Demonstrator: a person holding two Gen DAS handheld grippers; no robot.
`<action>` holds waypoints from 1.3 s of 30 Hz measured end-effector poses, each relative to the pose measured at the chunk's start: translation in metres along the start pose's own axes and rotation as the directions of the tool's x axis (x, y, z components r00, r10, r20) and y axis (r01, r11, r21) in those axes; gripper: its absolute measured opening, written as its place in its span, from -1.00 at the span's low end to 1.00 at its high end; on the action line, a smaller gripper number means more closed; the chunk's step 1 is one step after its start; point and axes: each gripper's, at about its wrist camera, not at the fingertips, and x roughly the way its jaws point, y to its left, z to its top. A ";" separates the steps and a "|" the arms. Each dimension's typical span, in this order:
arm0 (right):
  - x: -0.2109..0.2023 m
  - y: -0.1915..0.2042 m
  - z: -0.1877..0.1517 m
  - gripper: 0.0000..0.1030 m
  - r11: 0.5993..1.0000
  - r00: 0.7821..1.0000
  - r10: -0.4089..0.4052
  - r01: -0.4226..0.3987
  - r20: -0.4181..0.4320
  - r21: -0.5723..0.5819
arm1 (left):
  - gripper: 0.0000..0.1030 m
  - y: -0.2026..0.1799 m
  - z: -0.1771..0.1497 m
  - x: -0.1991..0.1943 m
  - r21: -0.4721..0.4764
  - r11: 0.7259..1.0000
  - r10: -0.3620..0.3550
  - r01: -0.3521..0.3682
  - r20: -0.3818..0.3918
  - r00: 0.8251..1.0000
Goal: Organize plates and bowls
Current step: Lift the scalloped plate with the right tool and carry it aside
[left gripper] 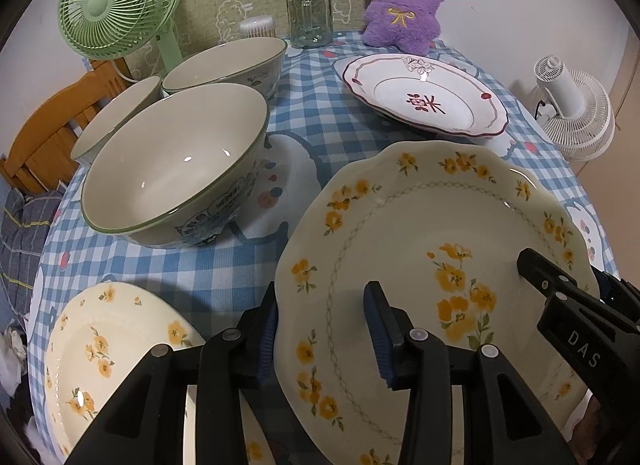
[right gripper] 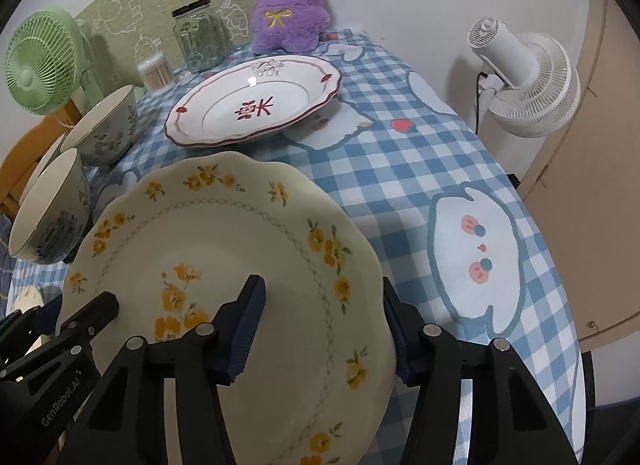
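Note:
A large cream plate with yellow flowers (left gripper: 420, 225) (right gripper: 224, 233) lies at the near edge of the checked tablecloth (right gripper: 400, 169). My left gripper (left gripper: 324, 329) is shut on its left rim, one pad outside the edge and one on the inner slope. My right gripper (right gripper: 320, 325) straddles the right rim, its jaws wider than the rim and open. A smaller flowered plate (left gripper: 100, 345) sits partly under the left gripper. A white plate with red trim (left gripper: 424, 97) (right gripper: 252, 105) rests farther back. Three green-rimmed bowls (left gripper: 172, 169) cluster at the left.
At the back stand a glass jar (left gripper: 308, 13), a purple plush toy (left gripper: 404, 5), a cotton swab tub (left gripper: 258, 27) and a green fan (left gripper: 108, 5). A white fan (right gripper: 524, 77) stands off the table's right side, a wooden chair (left gripper: 52, 129) at the left.

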 end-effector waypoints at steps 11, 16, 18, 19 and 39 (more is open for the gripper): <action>-0.012 -0.014 -0.005 0.00 0.999 0.999 -0.035 0.036 0.014 -0.006 | -0.22 -0.015 -0.007 -0.009 0.016 1.000 0.010 -0.010 0.013 1.000; -0.018 -0.029 -0.012 -0.03 0.999 0.999 -0.042 0.042 0.015 0.017 | -0.23 -0.028 -0.011 -0.013 0.033 0.999 0.002 -0.002 0.013 1.000; -0.021 -0.035 -0.014 -0.06 0.999 0.999 -0.047 0.047 0.019 0.023 | -0.25 -0.032 -0.013 -0.015 0.035 0.999 -0.003 0.003 0.015 1.000; -0.023 -0.038 -0.015 -0.07 0.998 0.998 -0.052 0.051 0.022 0.025 | -0.26 -0.036 -0.014 -0.016 0.039 0.999 -0.007 0.006 0.016 1.000; -0.041 -0.099 -0.038 -0.07 0.990 0.996 -0.086 0.082 0.034 0.114 | -0.26 -0.092 -0.030 -0.025 0.128 0.991 -0.039 0.037 0.008 0.999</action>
